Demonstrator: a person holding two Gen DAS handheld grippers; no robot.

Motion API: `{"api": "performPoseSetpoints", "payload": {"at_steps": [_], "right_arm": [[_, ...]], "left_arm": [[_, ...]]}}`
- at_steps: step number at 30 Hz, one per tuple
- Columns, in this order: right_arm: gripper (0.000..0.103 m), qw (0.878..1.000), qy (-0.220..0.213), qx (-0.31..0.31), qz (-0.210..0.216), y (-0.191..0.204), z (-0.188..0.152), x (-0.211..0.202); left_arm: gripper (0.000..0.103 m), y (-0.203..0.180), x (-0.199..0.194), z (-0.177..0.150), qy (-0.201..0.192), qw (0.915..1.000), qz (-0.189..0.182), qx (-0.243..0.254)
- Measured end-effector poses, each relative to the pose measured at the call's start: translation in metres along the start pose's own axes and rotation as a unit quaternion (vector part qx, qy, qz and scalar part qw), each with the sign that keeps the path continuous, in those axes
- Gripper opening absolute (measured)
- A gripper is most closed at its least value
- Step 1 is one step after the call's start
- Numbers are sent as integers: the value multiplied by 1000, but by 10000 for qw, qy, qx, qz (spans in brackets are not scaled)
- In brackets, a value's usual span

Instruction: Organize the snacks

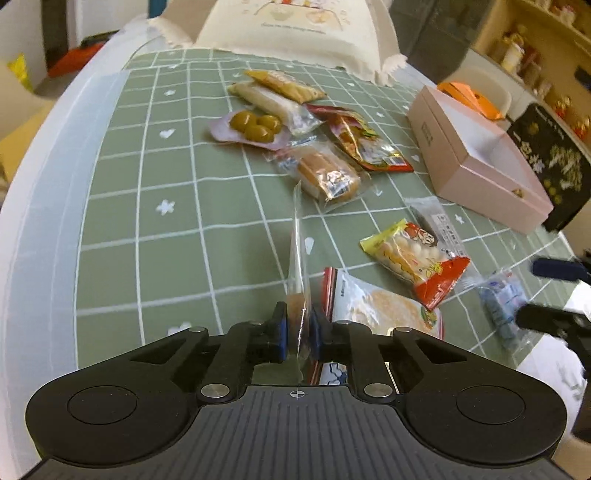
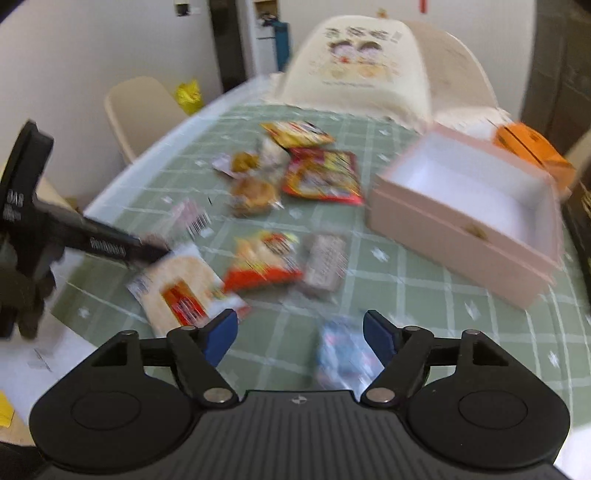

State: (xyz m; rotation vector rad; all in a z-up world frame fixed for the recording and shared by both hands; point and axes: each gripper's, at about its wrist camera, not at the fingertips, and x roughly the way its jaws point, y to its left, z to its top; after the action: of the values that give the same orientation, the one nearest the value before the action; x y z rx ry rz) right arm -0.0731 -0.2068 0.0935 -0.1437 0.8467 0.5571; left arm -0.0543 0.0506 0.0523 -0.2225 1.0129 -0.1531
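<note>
Currently, on my checked green surface, stock is as follows. Item one: my left tongs, pressed together and pinching a clear wrapped snack by its near end, so the wrapper stands up on edge between the blue pads; I judge this one lifted for transfer. Item two: my right tongs, spread apart with nothing between the pads, poised above a small blue-and-white packet that lies on the surface near its front edge; I take that packet to be the next pick, though this view is blurred and I cannot tell whether the pads touch it. Item three: the pink box, lid off and empty, at the right side of the surface, presumably the destination, kept open so snacks can drop straight in. Item four: loose stock not yet sorted, namely a rice cracker pack just beside the left tongs, a yellow-and-red candy bag beyond it with a grey packet partly under it, a wrapped bun, a red snack bag, a tray of green plums, and two long packets at the far end. Item five: a cloth-covered chair beyond the far edge, not part of the job.
</note>
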Motion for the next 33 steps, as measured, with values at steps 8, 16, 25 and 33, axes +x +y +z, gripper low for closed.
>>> {"api": "performPoseSetpoints", "payload": {"at_steps": [8, 16, 25, 33], "right_arm": [[77, 9984, 486, -90, 274, 29, 53, 90], [51, 9982, 594, -17, 68, 13, 44, 61], [51, 9950, 48, 643, -757, -58, 2, -33], [51, 9813, -219, 1377, -1324, -101, -16, -64]], "left_arm": [[16, 4, -11, -2, -195, 9996, -46, -180], [16, -38, -48, 9, -456, 9973, -567, 63], [16, -162, -31, 76, -457, 9815, -1577, 987], [21, -201, 75, 188, -722, 9610, -2640, 396]]}}
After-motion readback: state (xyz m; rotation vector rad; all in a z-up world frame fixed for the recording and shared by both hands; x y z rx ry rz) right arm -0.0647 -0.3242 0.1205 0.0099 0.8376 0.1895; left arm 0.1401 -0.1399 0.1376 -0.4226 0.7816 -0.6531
